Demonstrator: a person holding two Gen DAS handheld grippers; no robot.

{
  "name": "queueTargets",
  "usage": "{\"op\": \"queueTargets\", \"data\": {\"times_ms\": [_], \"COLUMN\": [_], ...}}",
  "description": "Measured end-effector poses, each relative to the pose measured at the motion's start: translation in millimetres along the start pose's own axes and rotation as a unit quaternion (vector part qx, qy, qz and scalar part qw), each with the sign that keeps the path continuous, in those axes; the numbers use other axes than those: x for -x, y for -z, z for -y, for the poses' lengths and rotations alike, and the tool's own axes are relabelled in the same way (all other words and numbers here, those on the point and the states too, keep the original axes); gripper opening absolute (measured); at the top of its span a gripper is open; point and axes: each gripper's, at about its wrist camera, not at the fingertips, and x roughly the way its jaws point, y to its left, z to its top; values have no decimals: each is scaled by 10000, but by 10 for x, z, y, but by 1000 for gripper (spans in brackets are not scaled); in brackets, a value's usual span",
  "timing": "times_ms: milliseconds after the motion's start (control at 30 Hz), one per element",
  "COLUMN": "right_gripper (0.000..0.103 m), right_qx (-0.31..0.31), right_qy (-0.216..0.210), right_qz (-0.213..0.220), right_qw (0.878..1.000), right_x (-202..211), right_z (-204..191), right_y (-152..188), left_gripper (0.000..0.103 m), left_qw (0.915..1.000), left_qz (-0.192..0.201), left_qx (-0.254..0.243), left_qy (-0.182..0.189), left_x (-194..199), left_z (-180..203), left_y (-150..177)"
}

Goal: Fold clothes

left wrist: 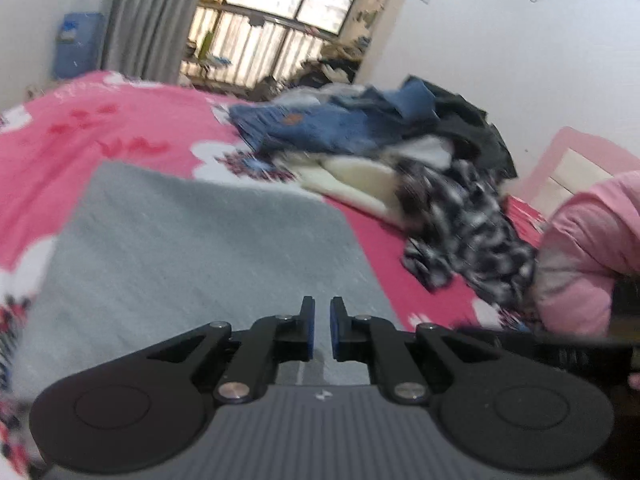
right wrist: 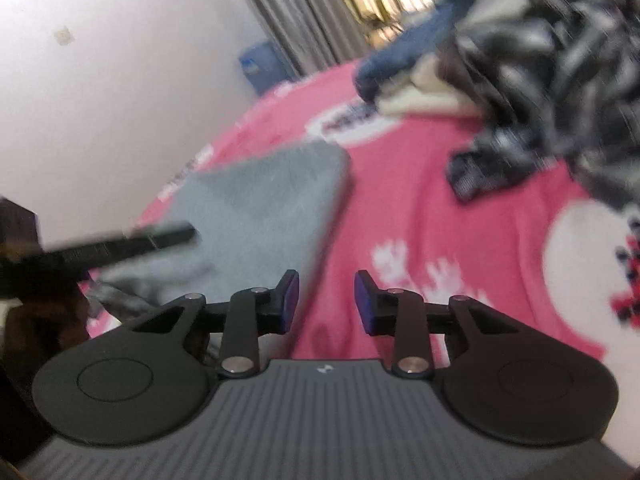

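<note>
A grey garment (left wrist: 192,248) lies folded flat in a rectangle on the pink flowered bedsheet (left wrist: 100,128). My left gripper (left wrist: 322,308) hovers over its near part, jaws shut to a thin slit with nothing between them. In the right wrist view the same grey garment (right wrist: 264,196) lies to the left. My right gripper (right wrist: 326,284) stands open and empty just past its right edge, over the pink sheet (right wrist: 440,220). The left gripper (right wrist: 120,244) shows there as a blurred black bar over the garment's near left part.
A loose pile of clothes (left wrist: 380,132) lies at the back right of the bed, with blue denim on top and a black-and-white patterned garment (left wrist: 468,232) spilling forward. A person's pink sleeve (left wrist: 588,240) is at the right. A grey curtain (left wrist: 152,20) and a window stand behind.
</note>
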Motion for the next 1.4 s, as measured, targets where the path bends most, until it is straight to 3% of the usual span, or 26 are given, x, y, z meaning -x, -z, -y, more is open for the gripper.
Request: {"op": "queueTargets", "data": {"times_ms": [167, 267, 367, 433, 467, 567, 700, 767, 833, 900, 1000, 1100, 1333, 1400], "right_gripper": [30, 30, 29, 29, 29, 30, 31, 31, 31, 31, 31, 30, 31, 31], "right_qx": [67, -119, -254, -156, -15, 312, 245, 197, 184, 156, 180, 520, 637, 604], "right_qy": [-592, -643, -635, -632, -561, -257, -102, -253, -434, -577, -621, -423, -67, -11], "right_qz": [184, 22, -59, -61, -82, -120, -71, 147, 249, 156, -14, -83, -83, 12], "right_qw": [9981, 9979, 9976, 9979, 9984, 9991, 9996, 9994, 9986, 9981, 9979, 9977, 9979, 9982], "right_x": [-195, -426, -536, -517, -506, -486, -464, -427, -460, -577, -693, -682, -609, -575], "right_z": [-97, -95, -14, -15, -40, -107, -85, -82, -93, -117, -183, -232, -222, -223], "right_y": [-126, -80, 10, 15, 9, 1, -72, -135, -185, -196, -180, -147, -198, -259], "left_gripper": [5, 3, 3, 3, 3, 1, 2, 2, 2, 3, 3, 3, 3, 3], "left_qw": [9992, 9949, 9891, 9795, 9741, 9723, 9848, 9913, 9948, 9901, 9852, 9852, 9624, 9657], "left_qz": [-312, -47, 243, 321, 340, 483, 830, 702, 378, 30, 113, 262, 674, 817], "left_qx": [189, 257, 488, 521, 764, 1050, 148, 40, 553, 1316, 1675, 1437, 1791, 1320], "left_qy": [-183, -978, -1366, -1918, -2101, -2031, -1516, -1116, -766, -489, -358, -893, -1927, -2082], "left_x": [-35, 185, 460, 584, 634, 689, 562, 396, 221, 80, 104, 234, 476, 506], "left_z": [-53, -223, -446, -504, -560, -594, -251, -166, -230, -362, -506, -579, -923, -821], "left_y": [180, 204, 186, 151, 132, 74, -41, -53, 30, 163, 247, 175, -35, -139]}}
